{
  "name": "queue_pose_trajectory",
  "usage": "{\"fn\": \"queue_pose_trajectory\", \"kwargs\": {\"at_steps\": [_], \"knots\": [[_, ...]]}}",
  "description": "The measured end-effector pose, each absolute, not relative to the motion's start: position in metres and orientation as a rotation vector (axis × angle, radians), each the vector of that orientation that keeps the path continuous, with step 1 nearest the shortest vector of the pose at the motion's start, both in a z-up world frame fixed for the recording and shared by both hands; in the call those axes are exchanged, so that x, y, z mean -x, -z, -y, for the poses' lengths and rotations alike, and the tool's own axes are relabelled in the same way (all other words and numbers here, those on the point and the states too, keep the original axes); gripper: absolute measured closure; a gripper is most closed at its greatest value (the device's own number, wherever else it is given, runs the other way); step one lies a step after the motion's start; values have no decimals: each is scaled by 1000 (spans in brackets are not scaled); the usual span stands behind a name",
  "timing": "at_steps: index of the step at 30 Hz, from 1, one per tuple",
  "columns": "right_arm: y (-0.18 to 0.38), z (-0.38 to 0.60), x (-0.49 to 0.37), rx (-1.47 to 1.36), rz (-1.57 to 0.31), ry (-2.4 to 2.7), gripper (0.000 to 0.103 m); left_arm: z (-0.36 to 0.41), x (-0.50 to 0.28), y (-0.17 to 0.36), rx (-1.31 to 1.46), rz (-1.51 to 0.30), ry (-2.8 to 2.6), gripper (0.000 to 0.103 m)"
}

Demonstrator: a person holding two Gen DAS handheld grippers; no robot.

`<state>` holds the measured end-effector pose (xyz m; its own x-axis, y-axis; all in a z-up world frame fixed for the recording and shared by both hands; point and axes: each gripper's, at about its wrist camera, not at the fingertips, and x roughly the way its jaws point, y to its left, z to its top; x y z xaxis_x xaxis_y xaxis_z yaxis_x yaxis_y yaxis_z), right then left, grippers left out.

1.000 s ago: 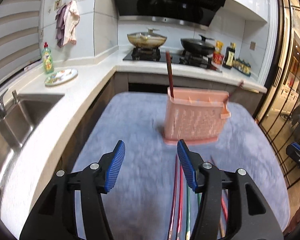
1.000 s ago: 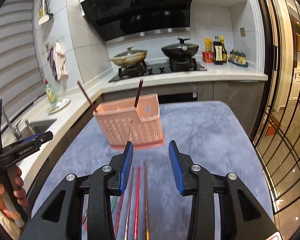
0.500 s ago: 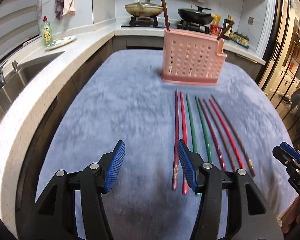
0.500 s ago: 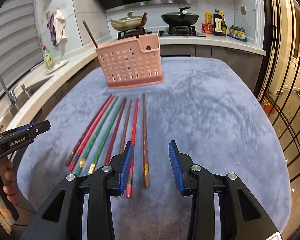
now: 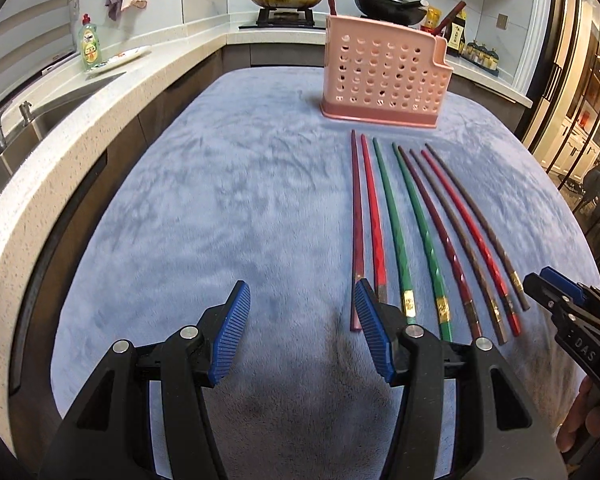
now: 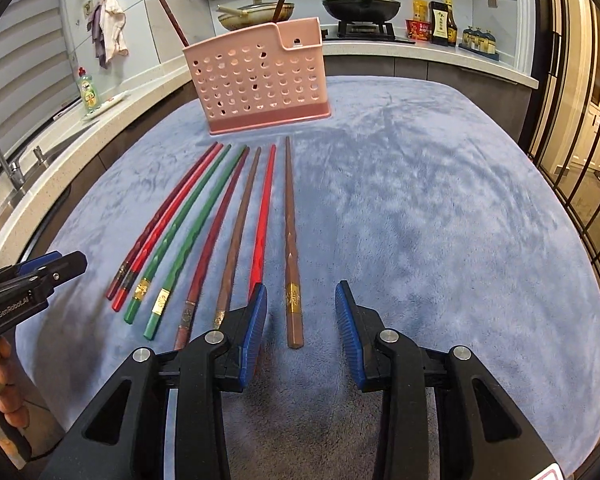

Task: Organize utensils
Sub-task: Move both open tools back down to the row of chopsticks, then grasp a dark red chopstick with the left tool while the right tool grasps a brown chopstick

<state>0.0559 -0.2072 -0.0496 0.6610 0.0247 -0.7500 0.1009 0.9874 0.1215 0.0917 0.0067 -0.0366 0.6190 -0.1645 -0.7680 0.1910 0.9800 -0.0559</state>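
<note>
Chopsticks (image 6: 204, 236) lie side by side on the blue cloth (image 6: 420, 208), tips toward the pink holder (image 6: 260, 80) at the far end. Right gripper (image 6: 301, 320), jaws just narrowing, straddles the rightmost brown chopstick (image 6: 291, 248), seemingly not touching. Left gripper (image 5: 302, 330) gapes empty near the leftmost stick.

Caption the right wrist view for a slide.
Open right hand-held gripper straddles a brown chopstick before the pink holder.

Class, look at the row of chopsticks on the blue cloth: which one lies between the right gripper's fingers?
The brown chopstick at the row's right end. Its gold-banded butt lies in the right gripper's open gap; the red one beside it runs behind a finger.
</note>
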Motion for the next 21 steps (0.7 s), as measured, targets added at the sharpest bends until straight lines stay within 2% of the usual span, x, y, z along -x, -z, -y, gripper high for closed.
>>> {"fn": "queue_pose_trajectory", "kwargs": {"at_steps": [4, 15, 21], "knots": [[58, 206, -60, -158, -870, 41, 80, -5, -92, 43, -28, -896, 209, 51], [66, 208, -58, -150, -874, 52, 94, 0, -96, 52, -16, -920, 224, 51], [66, 211, -53, -165, -870, 60, 94, 5, -97, 56, -15, -928, 235, 51]]}}
